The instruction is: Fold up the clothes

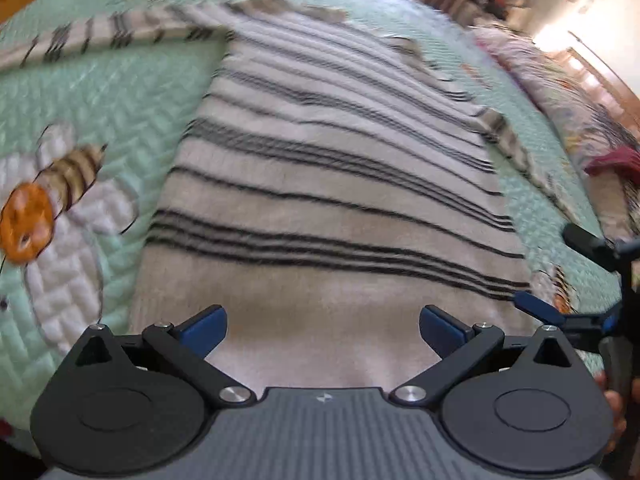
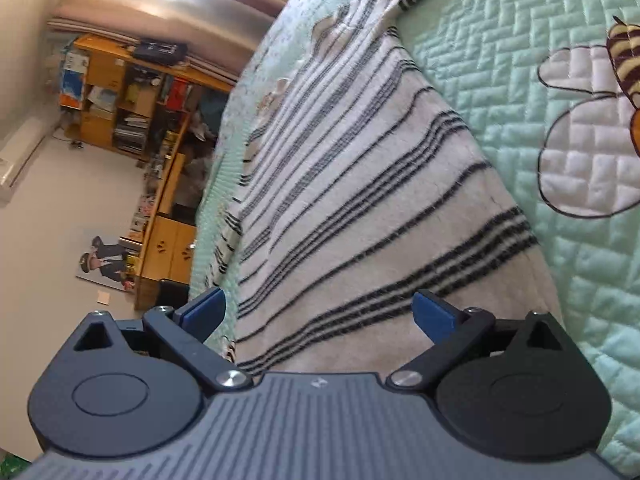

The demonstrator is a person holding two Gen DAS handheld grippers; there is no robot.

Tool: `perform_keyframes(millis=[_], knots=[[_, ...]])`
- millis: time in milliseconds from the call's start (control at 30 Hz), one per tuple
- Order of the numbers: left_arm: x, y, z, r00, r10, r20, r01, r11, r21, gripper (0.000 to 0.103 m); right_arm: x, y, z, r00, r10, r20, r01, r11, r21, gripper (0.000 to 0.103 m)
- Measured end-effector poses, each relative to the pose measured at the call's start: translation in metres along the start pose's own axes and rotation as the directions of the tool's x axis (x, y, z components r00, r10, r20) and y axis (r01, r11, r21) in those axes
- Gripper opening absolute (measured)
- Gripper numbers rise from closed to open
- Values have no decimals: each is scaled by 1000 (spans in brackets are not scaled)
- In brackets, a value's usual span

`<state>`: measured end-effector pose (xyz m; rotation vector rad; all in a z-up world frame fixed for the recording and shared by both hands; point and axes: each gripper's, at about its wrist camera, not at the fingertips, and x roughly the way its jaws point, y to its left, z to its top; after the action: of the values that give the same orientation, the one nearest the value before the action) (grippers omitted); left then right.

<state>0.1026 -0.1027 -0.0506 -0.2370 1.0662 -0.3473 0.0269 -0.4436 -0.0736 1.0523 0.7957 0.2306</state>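
A cream sweater with thin black stripes [image 1: 320,168] lies spread flat on a mint-green quilt [image 1: 100,92], one sleeve [image 1: 100,36] stretched out to the far left. My left gripper [image 1: 323,322] hovers open over the sweater's near hem, nothing between its blue pads. The right gripper [image 1: 536,306] shows at the right edge of the left wrist view, near the sweater's right hem corner. In the right wrist view the same sweater [image 2: 360,184] runs away diagonally, and my right gripper [image 2: 320,310] stands open above its hem.
The quilt [image 2: 500,80] carries bee and flower patterns [image 1: 48,208]. A pile of other clothes [image 1: 568,112] lies at the bed's far right. Beyond the bed edge stand wooden shelves [image 2: 132,96] and a bare floor. A hand [image 1: 612,408] holds the right gripper's handle.
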Motion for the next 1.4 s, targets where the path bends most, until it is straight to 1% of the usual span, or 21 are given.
perform_keyframes(millis=[33, 100, 167, 200, 333, 467, 567, 667, 800, 867, 967, 1033, 1100, 1167, 1200, 1233, 1267, 1400], knots=[[4, 0, 0, 1000, 6, -17, -6, 1000, 1, 102, 3, -6, 1, 1000, -15, -5, 15, 1000, 14, 100], [22, 9, -3, 995, 49, -84, -52, 998, -29, 102, 4, -23, 0, 999, -35, -16, 36, 997, 70, 100], [21, 14, -7, 996, 45, -71, -48, 998, -39, 102, 3, -41, -4, 999, -44, -23, 47, 990, 136, 99], [18, 15, -7, 997, 41, -69, -44, 998, -42, 102, -1, -43, -4, 999, -32, -13, 33, 988, 148, 99], [17, 14, -3, 995, 48, -84, -52, 997, -52, 102, -7, -32, -3, 997, -75, -20, 77, 990, 115, 99], [16, 14, -2, 995, 45, -84, -50, 997, -57, 102, -8, -11, -6, 996, -89, -13, 89, 995, 36, 99], [12, 20, -2, 997, 23, -79, -30, 996, -79, 102, -4, 1, -4, 998, -68, -19, 67, 998, -7, 99], [14, 25, -2, 997, 6, -77, -14, 995, -98, 102, 3, 22, 3, 999, -31, -22, 29, 996, -83, 99], [16, 23, -4, 997, 11, -77, -17, 997, -79, 102, 20, 51, 17, 1000, 26, -16, -28, 985, -169, 99], [17, 22, -5, 997, 13, -76, -18, 998, -66, 102, 30, 63, 27, 998, 55, -1, -54, 982, -184, 99], [18, 22, -5, 997, 10, -76, -15, 998, -59, 102, 41, 66, 43, 995, 94, 25, -89, 981, -174, 99], [19, 23, -4, 997, 7, -78, -12, 998, -63, 102, 46, 58, 49, 994, 95, 47, -87, 985, -152, 99], [20, 24, -3, 997, 3, -80, -8, 998, -67, 102, 52, 39, 55, 996, 23, 81, -14, 993, -117, 100], [20, 25, -3, 997, -1, -78, -5, 997, -72, 102, 60, 9, 57, 995, -73, 73, 76, 996, -41, 99], [21, 25, -2, 997, -2, -78, -4, 997, -72, 102, 60, -8, 56, 992, -107, 67, 107, 994, 3, 96], [21, 25, -2, 997, -2, -78, -3, 997, -71, 102, 54, -21, 53, 994, -62, 89, 60, 998, 28, 92], [22, 25, -2, 997, -1, -78, -4, 998, -68, 102, 48, -32, 51, 994, -22, 108, 17, 999, 48, 92], [25, 23, 0, 997, 17, -78, -22, 998, -58, 102, 26, -42, 48, 992, 50, 112, -61, 993, 99, 92]])
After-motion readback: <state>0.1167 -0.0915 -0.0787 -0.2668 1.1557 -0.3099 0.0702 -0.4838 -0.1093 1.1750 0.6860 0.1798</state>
